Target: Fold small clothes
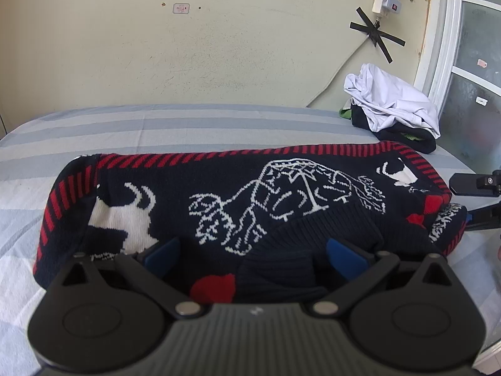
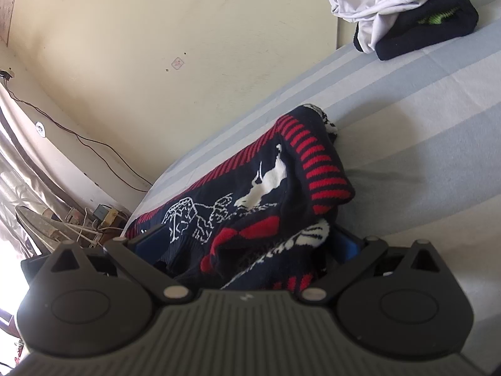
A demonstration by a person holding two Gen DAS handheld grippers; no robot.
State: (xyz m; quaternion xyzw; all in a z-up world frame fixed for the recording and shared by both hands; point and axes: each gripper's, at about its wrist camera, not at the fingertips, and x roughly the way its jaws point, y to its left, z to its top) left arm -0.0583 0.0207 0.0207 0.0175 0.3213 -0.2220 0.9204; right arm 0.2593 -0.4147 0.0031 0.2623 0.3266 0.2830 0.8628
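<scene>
Both tongs, left and right, wide apart around the folded navy sweater on the striped bed.

Striped bed: knit sweater, clothes pile.

Knit sweater: navy, red-striped border, white line-drawn figures. Bed sheet: pale blue and grey stripes. Clothes pile: white shirt over black, green trim. Wall: cream.
</scene>
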